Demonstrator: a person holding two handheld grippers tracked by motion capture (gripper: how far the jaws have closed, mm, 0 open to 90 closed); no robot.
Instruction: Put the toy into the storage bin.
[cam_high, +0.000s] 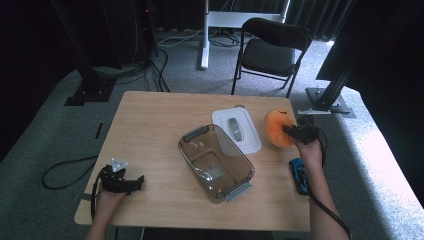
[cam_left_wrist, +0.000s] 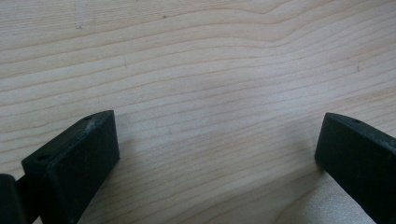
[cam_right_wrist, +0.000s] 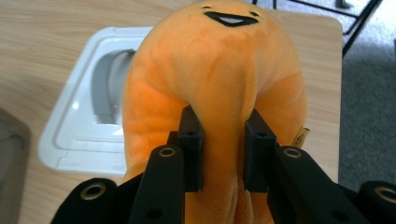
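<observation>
An orange plush toy (cam_high: 278, 127) with a black smiling mouth sits at the right of the wooden table (cam_high: 150, 120), a little above its top. My right gripper (cam_high: 291, 131) is shut on it, and in the right gripper view the plush toy (cam_right_wrist: 219, 60) bulges out where both pads (cam_right_wrist: 190, 140) pinch a fold of it. A clear plastic container (cam_high: 216, 162) stands empty in the middle. Its white lid (cam_high: 236, 130) lies flat beside it, just left of the plush. My left gripper (cam_high: 134, 183) rests open at the front left, its jaws (cam_left_wrist: 219, 154) wide apart over bare wood.
A blue object (cam_high: 299, 175) lies on the table by my right forearm. Behind the table stand a black folding chair (cam_high: 270, 50), a white stand leg (cam_high: 204, 35) and black frame posts (cam_high: 87, 75). Cables trail over the grey carpet at the left.
</observation>
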